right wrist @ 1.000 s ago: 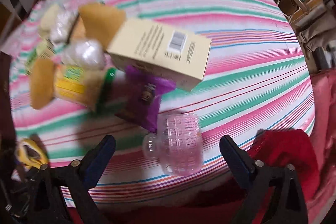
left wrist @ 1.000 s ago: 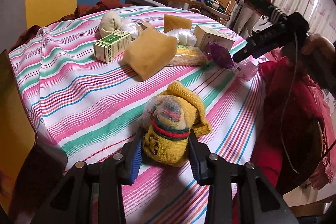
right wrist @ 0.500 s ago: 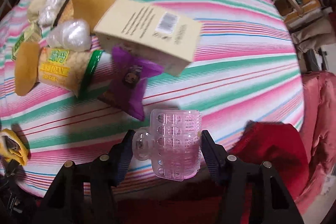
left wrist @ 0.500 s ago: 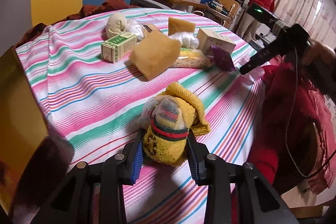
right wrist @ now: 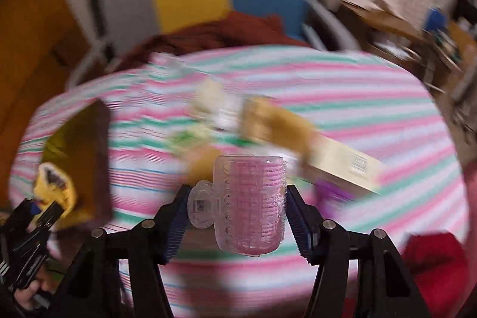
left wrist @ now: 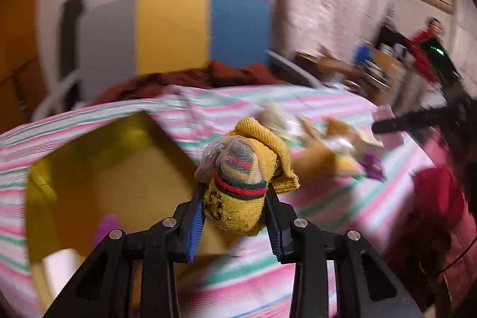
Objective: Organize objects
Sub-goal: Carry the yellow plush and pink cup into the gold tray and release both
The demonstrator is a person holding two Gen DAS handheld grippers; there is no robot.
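Sock bundle (left wrist: 238,187), yellow w/ red-green band, pinched in left tongs (left wrist: 234,216); right tongs (right wrist: 235,216) pinch pink roller (right wrist: 253,204).

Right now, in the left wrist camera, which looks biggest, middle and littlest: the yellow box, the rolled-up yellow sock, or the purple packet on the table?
As they look in that view:
1. yellow box, by far the largest.
2. rolled-up yellow sock, held in the left gripper, so nearness to the camera enlarges it.
3. purple packet, smallest, but it lies farther off and is blurred.
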